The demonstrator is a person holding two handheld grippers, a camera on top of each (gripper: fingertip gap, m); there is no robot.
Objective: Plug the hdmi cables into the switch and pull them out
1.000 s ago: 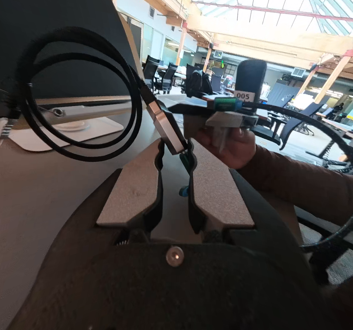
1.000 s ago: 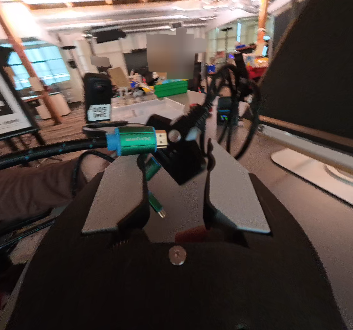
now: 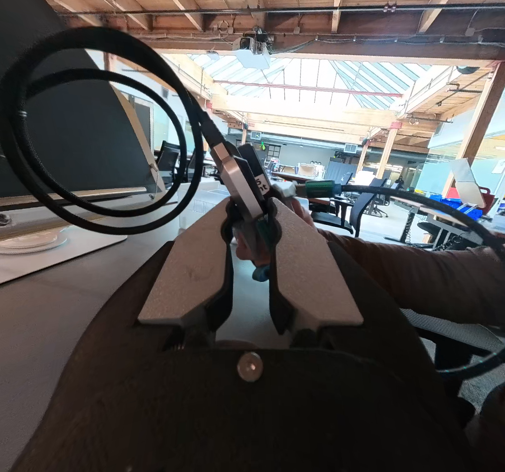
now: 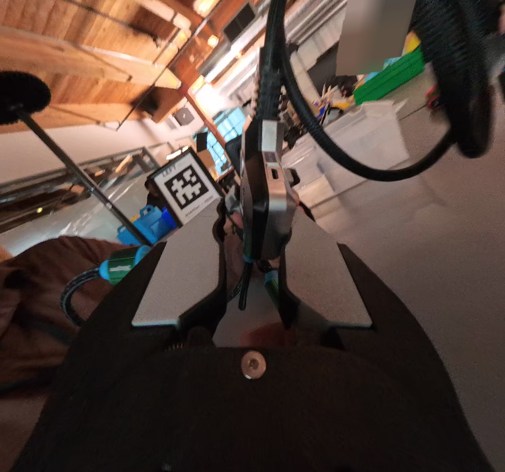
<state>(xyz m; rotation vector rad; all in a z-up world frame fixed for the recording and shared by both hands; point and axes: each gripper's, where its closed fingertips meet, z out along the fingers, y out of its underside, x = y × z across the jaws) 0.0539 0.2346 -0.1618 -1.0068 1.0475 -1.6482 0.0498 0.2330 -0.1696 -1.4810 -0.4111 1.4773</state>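
Note:
My left gripper [image 3: 251, 213] is shut on the lower end of a silver HDMI switch [image 3: 237, 183], held up above the desk. A black looped cable [image 3: 120, 230] runs from the switch's top. A green plug sits in the switch's bottom, between the jaws. In the right wrist view the switch [image 4: 273, 185] stands edge-on between my right gripper's [image 4: 255, 218] pads. The right pad is at the switch, but a gap shows at the left pad. A loose green HDMI plug [image 4: 120, 265] lies outside the left finger. It also shows in the left wrist view [image 3: 319, 189], beside the right fingertip [image 3: 287, 189].
A dark monitor [image 3: 68, 131] on a white base [image 3: 41, 251] stands at the left on the grey desk [image 3: 54, 322]. A person's brown sleeve [image 3: 410, 273] reaches in from the right. The left gripper's marker tag [image 4: 188, 185] sits just left of the switch. The tips of both grippers are at nearly the same place.
My right gripper has rolled and moved in around the switch, its jaws narrowing. The loose green plug went from its left fingertip to beside that finger. My left gripper tilted upward, still holding the switch.

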